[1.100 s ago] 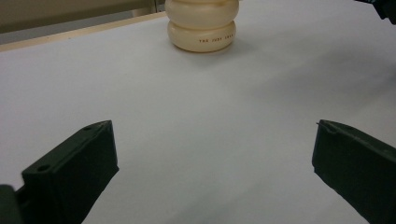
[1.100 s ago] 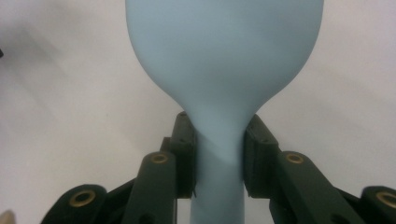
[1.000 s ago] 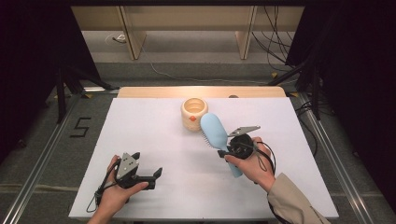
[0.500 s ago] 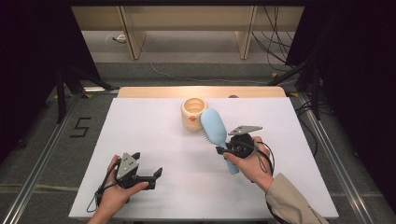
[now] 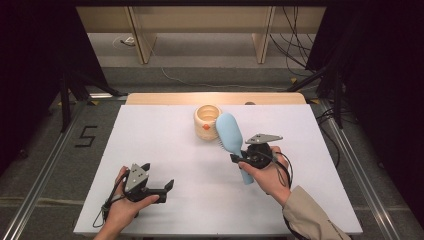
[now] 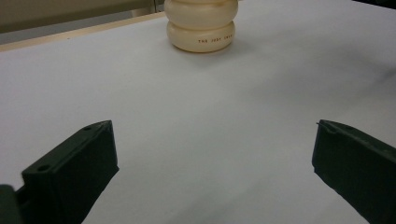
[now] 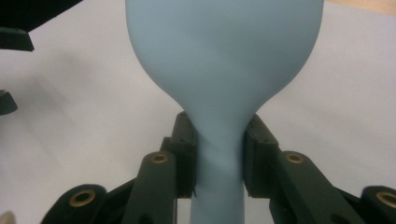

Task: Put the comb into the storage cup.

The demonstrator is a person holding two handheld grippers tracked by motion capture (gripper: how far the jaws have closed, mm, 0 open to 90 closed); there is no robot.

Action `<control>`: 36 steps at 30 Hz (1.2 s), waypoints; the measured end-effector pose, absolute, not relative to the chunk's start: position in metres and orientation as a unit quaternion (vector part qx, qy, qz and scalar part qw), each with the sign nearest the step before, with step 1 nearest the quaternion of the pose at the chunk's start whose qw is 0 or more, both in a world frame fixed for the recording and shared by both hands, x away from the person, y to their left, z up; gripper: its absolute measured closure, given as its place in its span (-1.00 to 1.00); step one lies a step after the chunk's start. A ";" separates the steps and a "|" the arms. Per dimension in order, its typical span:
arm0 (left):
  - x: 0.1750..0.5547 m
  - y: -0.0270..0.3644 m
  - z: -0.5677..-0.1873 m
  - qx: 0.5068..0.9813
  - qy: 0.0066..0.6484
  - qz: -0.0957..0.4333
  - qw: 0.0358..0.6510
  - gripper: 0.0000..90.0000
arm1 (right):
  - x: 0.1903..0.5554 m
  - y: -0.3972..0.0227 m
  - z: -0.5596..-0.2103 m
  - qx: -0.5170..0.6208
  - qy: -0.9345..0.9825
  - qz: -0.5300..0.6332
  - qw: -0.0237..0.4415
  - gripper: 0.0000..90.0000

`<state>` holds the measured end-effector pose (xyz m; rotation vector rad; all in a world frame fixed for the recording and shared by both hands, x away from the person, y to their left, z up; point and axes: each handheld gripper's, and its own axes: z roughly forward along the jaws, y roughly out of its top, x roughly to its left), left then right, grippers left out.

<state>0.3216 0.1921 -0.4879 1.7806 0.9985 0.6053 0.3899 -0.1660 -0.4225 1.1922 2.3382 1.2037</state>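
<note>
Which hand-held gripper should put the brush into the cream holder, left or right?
Right. The right hand-held gripper is clamped on the blue hairbrush at its neck, its head beside the cream holder. The left hand-held gripper sits open and empty at the table's near side.

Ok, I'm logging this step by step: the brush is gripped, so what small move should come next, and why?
Probably carry the blue hairbrush a little further toward the cream holder and over its open top. The right gripper is shut on the brush's neck, the head sits just beside the holder's rim, and the left gripper rests open, away from both.
</note>
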 end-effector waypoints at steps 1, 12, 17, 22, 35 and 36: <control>0.322 0.192 -0.488 0.731 0.410 0.249 0.485 -1.00 | 0.390 -0.166 -0.422 0.409 0.803 0.414 0.127 0.56; 0.322 0.192 -0.488 0.732 0.409 0.249 0.485 -1.00 | 0.392 -0.165 -0.424 0.406 0.796 0.431 0.129 0.56; 0.322 0.192 -0.488 0.732 0.409 0.249 0.485 -1.00 | 0.392 -0.164 -0.424 0.402 0.791 0.442 0.133 0.56; 0.322 0.192 -0.488 0.732 0.409 0.249 0.485 -1.00 | 0.393 -0.163 -0.424 0.399 0.787 0.451 0.136 0.56; 0.321 0.186 -0.487 0.734 0.404 0.242 0.489 -1.00 | 0.394 -0.157 -0.427 0.397 0.782 0.461 0.134 0.56; 0.321 0.186 -0.487 0.734 0.404 0.241 0.490 -1.00 | 0.394 -0.156 -0.428 0.397 0.780 0.464 0.135 0.56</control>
